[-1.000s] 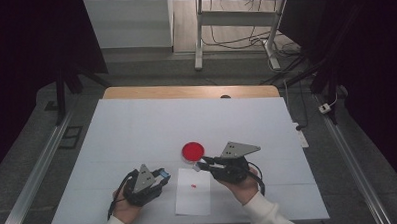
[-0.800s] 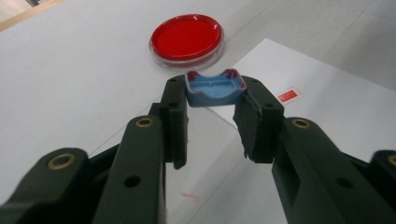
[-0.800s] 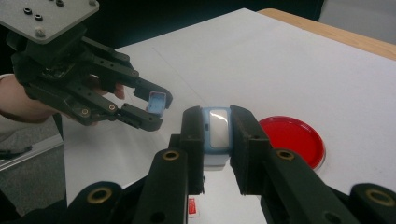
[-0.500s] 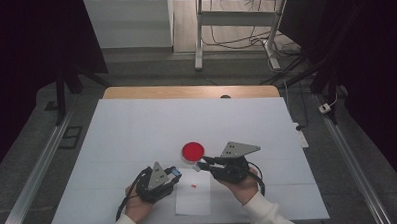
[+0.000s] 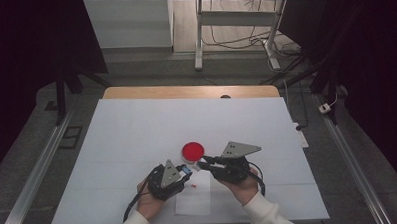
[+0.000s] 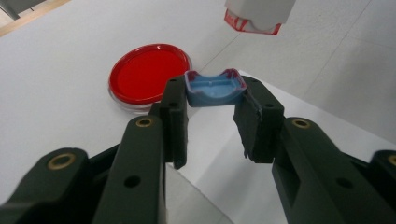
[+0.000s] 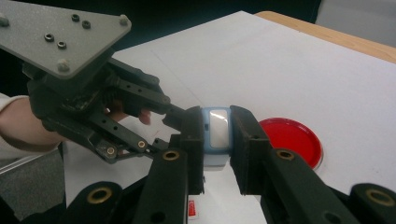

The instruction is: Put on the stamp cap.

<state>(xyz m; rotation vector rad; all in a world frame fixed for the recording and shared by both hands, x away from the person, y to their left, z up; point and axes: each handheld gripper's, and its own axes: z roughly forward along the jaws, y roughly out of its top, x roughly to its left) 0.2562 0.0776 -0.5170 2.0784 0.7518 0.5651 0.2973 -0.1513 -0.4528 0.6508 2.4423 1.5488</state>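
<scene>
The small blue piece [image 6: 214,89] is gripped by both the left gripper [image 5: 184,171] and the right gripper [image 5: 202,164], jaws closed on it, above the bench's [image 5: 137,129] near edge. Both grips should be kept firm and the pull straight. Counted: one blue piece, one red dish [image 5: 193,150], one paper sheet [image 5: 194,202].

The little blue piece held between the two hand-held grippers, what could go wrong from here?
The blue piece is pinched only at its ends by the left hand-held gripper, so it could twist or pop out. The right hand-held gripper also clamps it; pulling apart might bend it. If dropped, it may land in the red dish close by.
</scene>
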